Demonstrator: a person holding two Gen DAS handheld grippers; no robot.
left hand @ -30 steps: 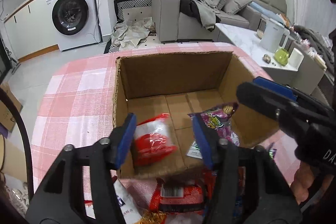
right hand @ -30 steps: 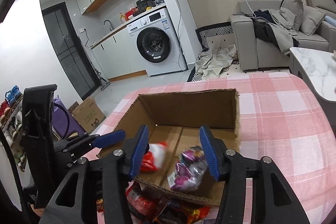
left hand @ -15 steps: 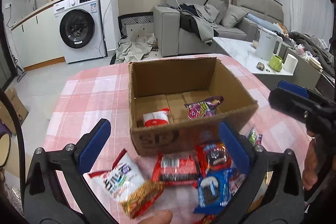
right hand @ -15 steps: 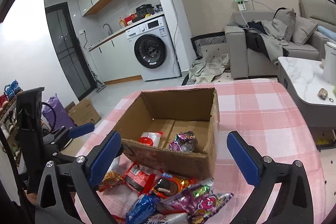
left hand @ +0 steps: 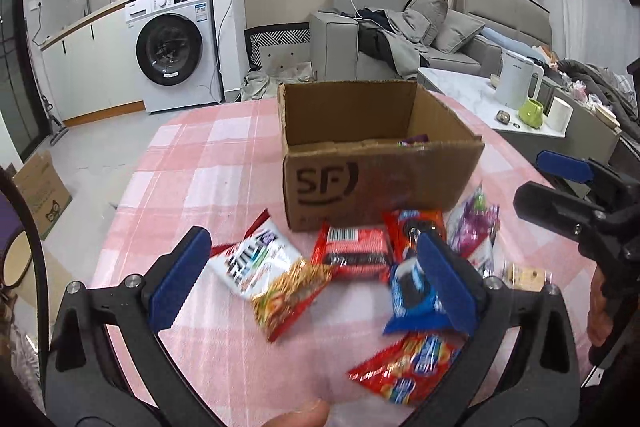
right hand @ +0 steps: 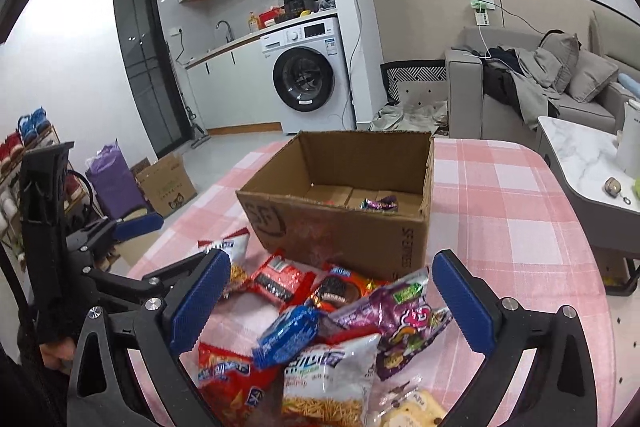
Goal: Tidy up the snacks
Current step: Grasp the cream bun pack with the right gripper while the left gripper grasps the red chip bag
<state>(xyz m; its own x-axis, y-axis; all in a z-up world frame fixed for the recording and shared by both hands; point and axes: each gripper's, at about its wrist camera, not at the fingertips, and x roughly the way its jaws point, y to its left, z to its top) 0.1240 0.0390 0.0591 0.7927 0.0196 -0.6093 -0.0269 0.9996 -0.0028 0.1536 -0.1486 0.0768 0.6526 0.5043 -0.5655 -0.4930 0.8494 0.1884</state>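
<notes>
Snacks [right hand: 320,331] are lying heaped on the table [right hand: 520,211] just in front of the box [right hand: 344,227], which is holding one purple packet [right hand: 380,203]. Both claws, left [left hand: 316,287] and right [right hand: 332,307], are hovering spread wide over the heap, gripping nothing.

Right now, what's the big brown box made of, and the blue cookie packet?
The box looks like matte brown corrugated cardboard: rough cut edges and a printed logo. The blue cookie packet seems to be thin glossy plastic film, since it shines and crinkles, though foil lining can't be ruled out.
</notes>
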